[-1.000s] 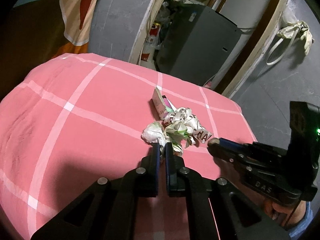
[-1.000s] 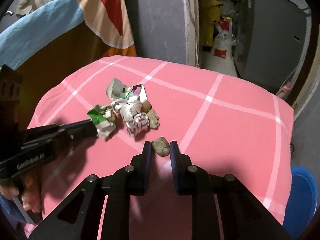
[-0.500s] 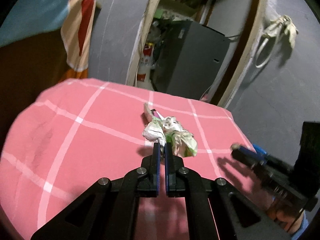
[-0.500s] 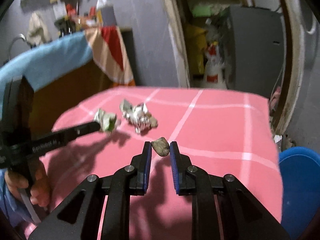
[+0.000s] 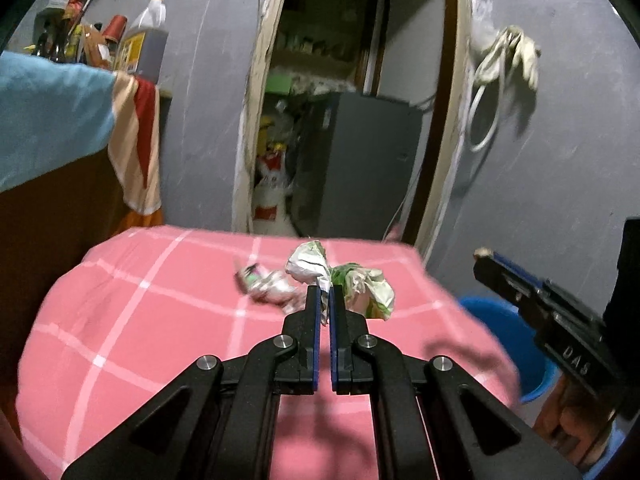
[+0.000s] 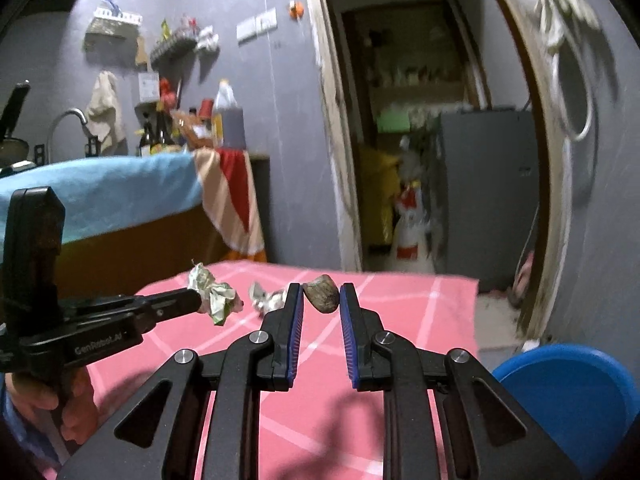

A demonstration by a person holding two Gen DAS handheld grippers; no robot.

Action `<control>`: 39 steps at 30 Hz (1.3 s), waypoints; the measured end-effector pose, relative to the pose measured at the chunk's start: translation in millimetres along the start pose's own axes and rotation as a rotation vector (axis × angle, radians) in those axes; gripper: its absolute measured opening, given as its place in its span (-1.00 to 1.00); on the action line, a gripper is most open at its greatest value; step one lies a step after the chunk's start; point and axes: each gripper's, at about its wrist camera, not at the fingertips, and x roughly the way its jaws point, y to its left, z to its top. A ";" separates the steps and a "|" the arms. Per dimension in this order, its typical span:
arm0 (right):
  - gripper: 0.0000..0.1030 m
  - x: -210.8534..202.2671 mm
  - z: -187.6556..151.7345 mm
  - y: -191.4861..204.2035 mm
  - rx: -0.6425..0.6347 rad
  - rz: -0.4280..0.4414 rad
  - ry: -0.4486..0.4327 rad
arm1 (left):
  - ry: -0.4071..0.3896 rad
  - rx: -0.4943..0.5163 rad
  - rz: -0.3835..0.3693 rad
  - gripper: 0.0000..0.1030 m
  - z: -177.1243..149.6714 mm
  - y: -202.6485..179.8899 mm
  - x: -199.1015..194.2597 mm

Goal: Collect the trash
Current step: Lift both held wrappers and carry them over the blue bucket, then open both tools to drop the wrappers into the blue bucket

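Pink checked table [image 5: 132, 320] under crumpled wrappers [image 5: 268, 286]

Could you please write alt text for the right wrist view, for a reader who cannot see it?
The right gripper pinches a small brownish lump of trash above a pink checked tablecloth. At left, the left gripper holds a crumpled white-and-green wrapper; a round blue bin sits lower right.

- Wrapper pile [image 5: 272, 286]: lay on the bench [image 5: 160, 320], toward its far edge.
- Bucket [image 6: 568, 392]: stood below the bench's right side.
- Doorway [image 6: 420, 140]: behind the bench.
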 end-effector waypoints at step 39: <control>-0.66 -91.4 -31.1 -140.4 0.205 -0.444 -0.054 | 0.152 0.103 -0.312 -0.96 -1.3 -179.9 90.8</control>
